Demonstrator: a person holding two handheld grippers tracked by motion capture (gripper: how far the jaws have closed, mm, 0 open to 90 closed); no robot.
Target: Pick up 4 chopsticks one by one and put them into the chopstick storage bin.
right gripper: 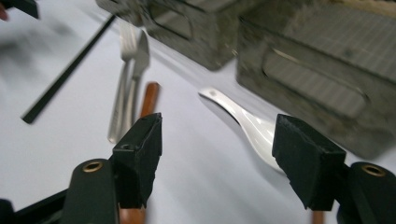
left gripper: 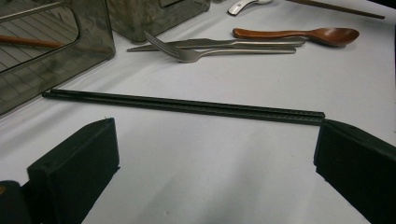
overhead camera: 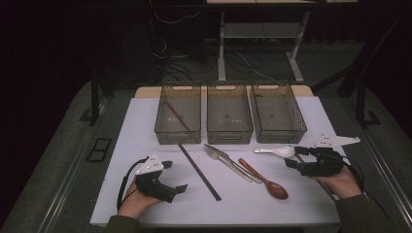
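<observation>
The right tool hovers wide open just beside the white ceramic spoon, which lies on the table before the right-hand bin; the left tool rests wide open, empty, near the black chopsticks

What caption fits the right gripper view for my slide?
Right gripper, fingers open, approaching the white spoon beside the mesh bins.

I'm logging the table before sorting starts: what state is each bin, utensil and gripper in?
Left bin: holds one brown stick.
Middle bin: empty.
Right bin: empty.
Black chopsticks: flat on the table.
White spoon: on the table.
Left gripper: open, empty.
Right gripper: open, by the white spoon.
</observation>
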